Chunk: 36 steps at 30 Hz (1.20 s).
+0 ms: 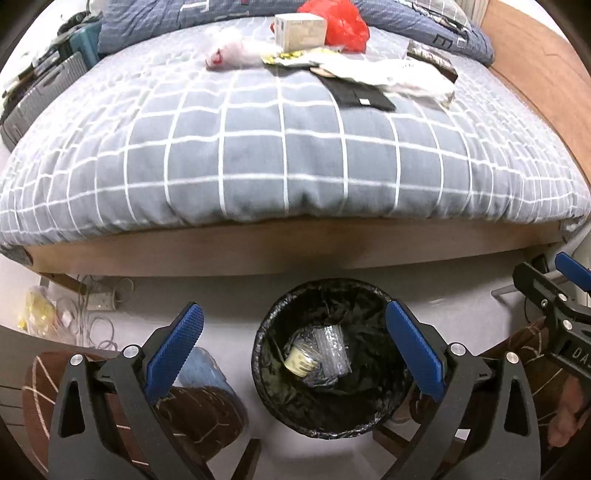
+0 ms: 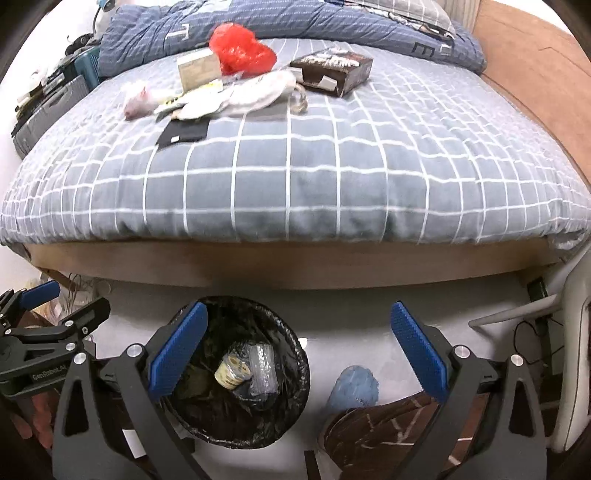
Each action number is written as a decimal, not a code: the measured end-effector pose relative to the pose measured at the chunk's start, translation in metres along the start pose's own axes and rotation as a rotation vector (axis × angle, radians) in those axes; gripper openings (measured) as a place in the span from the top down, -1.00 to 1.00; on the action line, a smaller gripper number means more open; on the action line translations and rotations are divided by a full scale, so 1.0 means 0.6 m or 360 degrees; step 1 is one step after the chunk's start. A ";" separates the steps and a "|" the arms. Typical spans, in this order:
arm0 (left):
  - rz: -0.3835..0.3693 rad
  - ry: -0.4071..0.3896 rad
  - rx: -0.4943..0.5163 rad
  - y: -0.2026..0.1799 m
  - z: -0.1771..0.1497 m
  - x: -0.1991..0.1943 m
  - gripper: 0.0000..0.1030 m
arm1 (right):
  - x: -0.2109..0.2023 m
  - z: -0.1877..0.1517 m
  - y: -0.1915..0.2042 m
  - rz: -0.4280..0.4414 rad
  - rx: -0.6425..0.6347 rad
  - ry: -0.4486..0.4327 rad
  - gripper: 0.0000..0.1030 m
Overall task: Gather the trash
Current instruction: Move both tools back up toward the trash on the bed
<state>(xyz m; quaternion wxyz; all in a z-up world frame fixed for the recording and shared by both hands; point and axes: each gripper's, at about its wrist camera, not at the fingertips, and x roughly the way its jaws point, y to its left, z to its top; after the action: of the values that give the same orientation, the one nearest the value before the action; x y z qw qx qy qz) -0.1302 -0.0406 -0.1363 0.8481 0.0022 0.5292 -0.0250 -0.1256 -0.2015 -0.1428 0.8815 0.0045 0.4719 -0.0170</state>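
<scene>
Grey grid-check quilt (image 1: 288, 147) covers the bed, soft and puffy over a wood frame. Trash sits near its far edge: crinkly red plastic bag (image 2: 240, 50), pale cardboard box (image 1: 300, 31), flat black pouch (image 1: 360, 96), dark open-top carton (image 2: 332, 70). On the floor by the bed's near edge, round bin (image 1: 325, 360) with glossy black liner holds bubble wrap and a tape roll. My left gripper (image 1: 291, 343) and right gripper (image 2: 297, 341) both gape wide, ribbed blue pads, empty.

The trash bin (image 1: 325, 369) stands on the floor (image 1: 229, 306) at 6 o'clock, before the bed (image 1: 288, 155). On the bed at 12 o'clock lie a box (image 1: 301, 31), a bag (image 1: 338, 22) behind it, and papers (image 1: 384, 75).
</scene>
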 end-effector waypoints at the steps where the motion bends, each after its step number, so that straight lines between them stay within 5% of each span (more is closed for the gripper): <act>1: 0.0001 -0.0005 -0.0004 0.002 0.005 -0.003 -0.89 | -0.002 0.004 -0.001 -0.0001 0.0002 -0.0007 -0.85; 21: 0.0061 -0.0124 -0.0133 0.072 0.182 -0.012 -0.89 | -0.008 0.175 -0.027 -0.0014 0.0050 -0.0170 -0.85; 36: 0.0133 -0.0207 -0.0162 0.125 0.351 0.031 -0.89 | 0.075 0.377 -0.060 -0.0046 0.0144 -0.0210 -0.85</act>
<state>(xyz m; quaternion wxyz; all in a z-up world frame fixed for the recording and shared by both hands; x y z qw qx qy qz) 0.0706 0.0271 -0.0620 0.8800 -0.0204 0.4731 0.0372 0.0865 -0.2439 -0.0547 0.9092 0.0364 0.4116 -0.0515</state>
